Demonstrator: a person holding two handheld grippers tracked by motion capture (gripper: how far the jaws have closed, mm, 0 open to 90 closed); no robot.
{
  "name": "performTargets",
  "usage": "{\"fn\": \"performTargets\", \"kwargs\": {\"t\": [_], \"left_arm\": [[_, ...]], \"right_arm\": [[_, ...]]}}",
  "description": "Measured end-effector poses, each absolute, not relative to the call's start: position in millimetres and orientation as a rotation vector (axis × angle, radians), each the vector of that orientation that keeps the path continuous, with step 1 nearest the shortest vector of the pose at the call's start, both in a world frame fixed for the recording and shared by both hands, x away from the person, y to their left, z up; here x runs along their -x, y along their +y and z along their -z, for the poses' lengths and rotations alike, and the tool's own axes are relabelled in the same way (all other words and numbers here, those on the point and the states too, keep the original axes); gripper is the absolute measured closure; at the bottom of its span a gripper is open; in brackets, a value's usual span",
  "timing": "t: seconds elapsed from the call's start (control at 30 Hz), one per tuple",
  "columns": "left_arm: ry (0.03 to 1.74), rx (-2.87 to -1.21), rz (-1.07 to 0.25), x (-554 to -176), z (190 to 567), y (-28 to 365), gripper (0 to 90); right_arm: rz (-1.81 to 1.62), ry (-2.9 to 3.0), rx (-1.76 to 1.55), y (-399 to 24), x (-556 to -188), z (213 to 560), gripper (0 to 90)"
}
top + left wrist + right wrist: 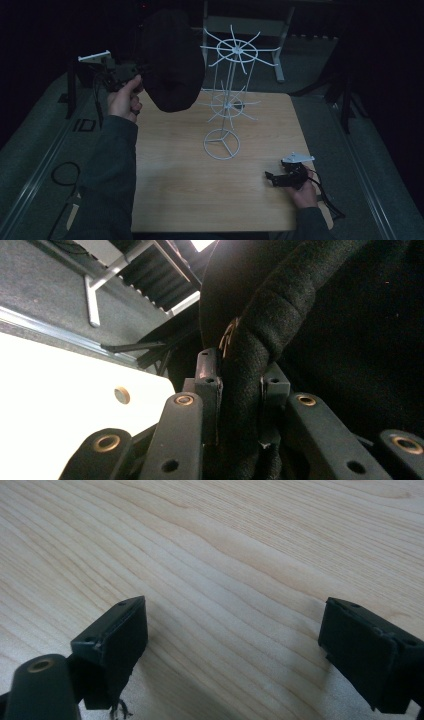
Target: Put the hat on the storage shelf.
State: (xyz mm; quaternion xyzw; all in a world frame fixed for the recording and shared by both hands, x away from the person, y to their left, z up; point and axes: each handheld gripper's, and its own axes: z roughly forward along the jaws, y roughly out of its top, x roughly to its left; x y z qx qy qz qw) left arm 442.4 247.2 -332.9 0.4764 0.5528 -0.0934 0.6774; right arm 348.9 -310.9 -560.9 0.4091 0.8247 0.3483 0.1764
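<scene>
— What took up the most room?

— The wooden desk (pixel 190 190), pale and square-cornered, with dark floor all round it. Next came the white wire display stand (pixel 227 95), standing upright on the desk's far middle part: a ring base with three spokes, a thin pole, and two tiers of radiating hooks, the upper tier wider than the lower.

— And the dark shape to its left?

— A black cap (pixel 171 60), held up in the air just left of the stand's upper tier (well clear of the desk surface). It hung from the left hand-held gripper (pixel 131 72), which the person's left hand (pixel 124 100) raised above the desk's far left corner.

— Was that one closed?

— It was. In the left gripper view its jaws stood nearly together, pinching a thick rolled fold of the cap's fabric (pixel 250 365) between the pads.

— And the other side?

— The right hand-held gripper (pixel 272 177) lay low at the desk's near right part, in the person's right hand (pixel 305 192), well apart from the stand. In the right gripper view its jaws were spread wide over bare wood grain (pixel 225 555), with nothing between them.
</scene>
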Motion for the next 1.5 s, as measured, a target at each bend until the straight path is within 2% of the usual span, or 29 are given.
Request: {"fn": "performTargets", "kwargs": {"t": [0.53, 1.07, 1.27, 1.5], "left_arm": [[1.234, -1.083, 0.255, -458.6, 326.7, 231.2, 77.6], [1.285, -1.232, 0.256, -474.0, 332.6, 187.6, 76.9], [1.305, -1.241, 0.280, -477.2, 339.6, 182.7, 77.3], [1.322, -1.271, 0.246, -476.3, 342.5, 180.3, 76.7]], "right_arm": [[-0.986, 2.335, -1.160, -310.9, -348.9, 560.9, 12.1], [-0.984, 2.336, -1.156, -311.0, -348.9, 560.9, 12.1], [-0.986, 2.334, -1.161, -310.8, -348.9, 560.9, 12.1], [-0.985, 2.334, -1.159, -310.9, -348.9, 560.9, 12.1]]}}
